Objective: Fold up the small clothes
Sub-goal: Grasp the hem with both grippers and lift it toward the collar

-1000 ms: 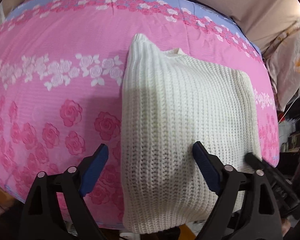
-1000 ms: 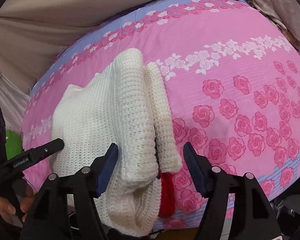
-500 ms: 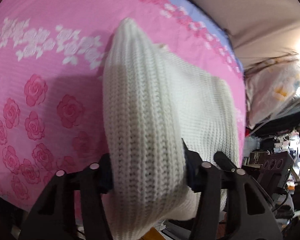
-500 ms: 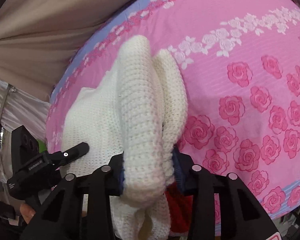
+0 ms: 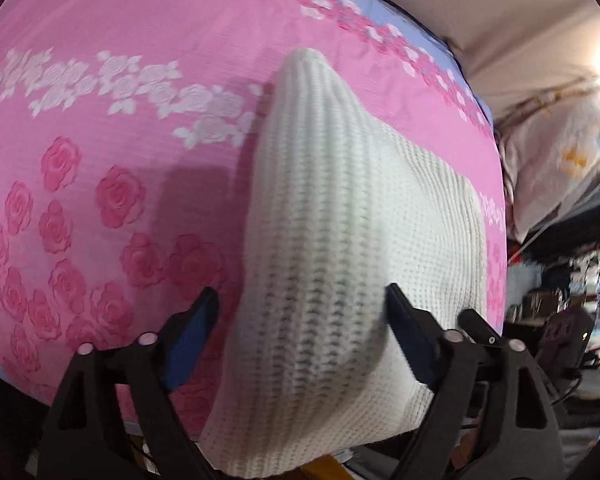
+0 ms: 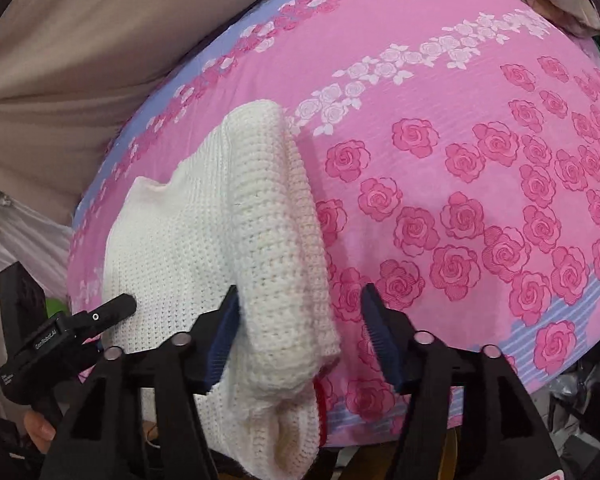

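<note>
Your left gripper [image 5: 300,316] stands open around a raised fold of the white sweater [image 5: 340,240], lower centre of frame, gripping nothing. Your right gripper [image 6: 298,320] is likewise open, straddling the sweater's rolled edge. The sweater lies on the pink bedspread [image 6: 460,140].
</note>
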A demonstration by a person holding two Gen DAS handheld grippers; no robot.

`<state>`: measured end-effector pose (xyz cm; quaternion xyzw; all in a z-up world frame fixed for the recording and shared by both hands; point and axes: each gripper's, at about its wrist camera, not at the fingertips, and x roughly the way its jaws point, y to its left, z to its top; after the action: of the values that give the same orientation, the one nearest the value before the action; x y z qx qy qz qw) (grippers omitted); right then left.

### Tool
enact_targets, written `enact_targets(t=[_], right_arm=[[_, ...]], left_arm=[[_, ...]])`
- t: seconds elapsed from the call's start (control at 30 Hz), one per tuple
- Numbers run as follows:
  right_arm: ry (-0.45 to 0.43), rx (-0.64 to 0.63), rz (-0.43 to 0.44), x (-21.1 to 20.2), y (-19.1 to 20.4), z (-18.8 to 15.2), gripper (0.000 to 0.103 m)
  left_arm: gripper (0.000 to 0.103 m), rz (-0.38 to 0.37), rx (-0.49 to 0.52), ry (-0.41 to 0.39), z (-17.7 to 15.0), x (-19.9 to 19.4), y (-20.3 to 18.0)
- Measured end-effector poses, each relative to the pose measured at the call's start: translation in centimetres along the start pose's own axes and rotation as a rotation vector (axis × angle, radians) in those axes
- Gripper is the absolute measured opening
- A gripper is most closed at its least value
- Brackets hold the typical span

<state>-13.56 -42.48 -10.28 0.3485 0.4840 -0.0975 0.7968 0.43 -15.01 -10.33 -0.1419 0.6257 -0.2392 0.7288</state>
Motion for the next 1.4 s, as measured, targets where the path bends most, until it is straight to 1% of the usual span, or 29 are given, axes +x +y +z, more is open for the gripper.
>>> enact_targets(t=[0.07,0.13,0.17,0.2,0.23,0.27,0.3,0.33,0.37,0.4,0.43,0.5,0.57,0.73,0.8,0.83,0.9,0.93,0.97,1.03,1.13,1.23,1.27,1.33,1.4], right_arm=[[0.054,0.005,0.019,1.5,-0.4,0.2,0.074],[0.102,0.040,0.071,3.2,-0.1,0.7,0.074],[0.121,0.057,0.105,3.9,0.0,0.7,0.074],[0.130,0.070,0.122,4.4,0.1,0.7,0.076],[0.116,0.076,0.132,4.4,0.1,0.7,0.077],[0.115,0.081,0.152,4.5,0.2,0.8,0.076],[0.124,0.096,0.175,4.7,0.3,0.8,0.068],[0.125,0.109,0.187,4.8,0.5,0.7,0.061],[0.123,0.106,0.195,4.7,0.7,0.7,0.045],[0.109,0.097,0.192,4.3,1.1,0.7,0.038],[0.093,0.086,0.192,3.7,1.5,0.8,0.036],[0.046,0.071,0.214,1.7,2.5,0.6,0.032],[0.003,0.064,0.230,-0.7,3.0,0.3,0.032],[-0.160,0.037,0.204,-9.3,3.6,-0.1,0.032],[-0.247,0.031,0.202,-13.4,3.6,-0.3,0.032],[-0.290,0.019,0.199,-15.2,4.0,-0.4,0.032],[-0.395,-0.032,0.189,-18.7,5.9,-0.5,0.032],[-0.438,-0.056,0.188,-19.9,7.1,-0.4,0.032],[-0.481,-0.084,0.193,-21.3,8.0,-0.6,0.032],[-0.550,-0.126,0.210,-22.7,10.5,-0.7,0.032],[-0.643,-0.216,0.242,-24.7,14.7,-1.2,0.032],[-0.681,-0.308,0.283,-25.2,19.0,-1.5,0.032],[-0.680,-0.334,0.305,-24.9,20.3,-1.5,0.033],[-0.664,-0.372,0.342,-24.0,22.5,-1.3,0.033],[-0.629,-0.406,0.380,-22.2,24.8,-1.0,0.033]], left_arm=[[0.089,-0.021,-0.034,0.020,0.4,0.5,1.0],[0.092,-0.065,-0.071,0.060,0.7,1.7,1.9],[0.092,-0.071,-0.093,0.075,0.8,2.3,2.3],[0.093,-0.084,-0.105,0.082,0.9,2.7,2.4],[0.093,-0.095,-0.109,0.085,0.9,3.1,2.4],[0.093,-0.093,-0.105,0.083,0.9,3.2,2.2],[0.086,-0.098,-0.095,0.088,1.0,3.2,1.8],[0.071,-0.115,-0.082,0.100,1.0,3.3,1.3],[0.069,-0.122,-0.068,0.114,1.0,3.1,0.6],[0.060,-0.110,-0.050,0.108,1.2,2.9,-0.2],[0.052,-0.106,-0.022,0.106,1.2,2.6,-0.9],[0.047,-0.106,0.038,0.098,1.2,1.4,-3.1],[0.046,-0.141,0.103,0.084,1.0,-0.1,-5.5],[0.045,-0.236,0.258,0.048,0.2,-4.4,-11.7],[0.045,-0.290,0.327,0.019,0.0,-6.9,-13.6],[0.045,-0.321,0.368,-0.010,0.0,-8.5,-14.9],[0.045,-0.357,0.434,-0.075,0.0,-11.4,-16.7],[0.045,-0.367,0.457,-0.103,0.0,-12.8,-16.8],[0.045,-0.378,0.493,-0.152,0.0,-14.6,-17.4],[0.045,-0.382,0.552,-0.250,0.1,-17.9,-18.1],[0.045,-0.373,0.607,-0.356,0.5,-21.9,-17.4],[0.045,-0.353,0.621,-0.449,1.4,-25.7,-15.3],[0.045,-0.337,0.617,-0.483,1.7,-27.0,-14.0],[0.045,-0.304,0.603,-0.525,2.2,-28.6,-11.4],[0.045,-0.270,0.575,-0.551,3.2,-29.3,-9.1]])
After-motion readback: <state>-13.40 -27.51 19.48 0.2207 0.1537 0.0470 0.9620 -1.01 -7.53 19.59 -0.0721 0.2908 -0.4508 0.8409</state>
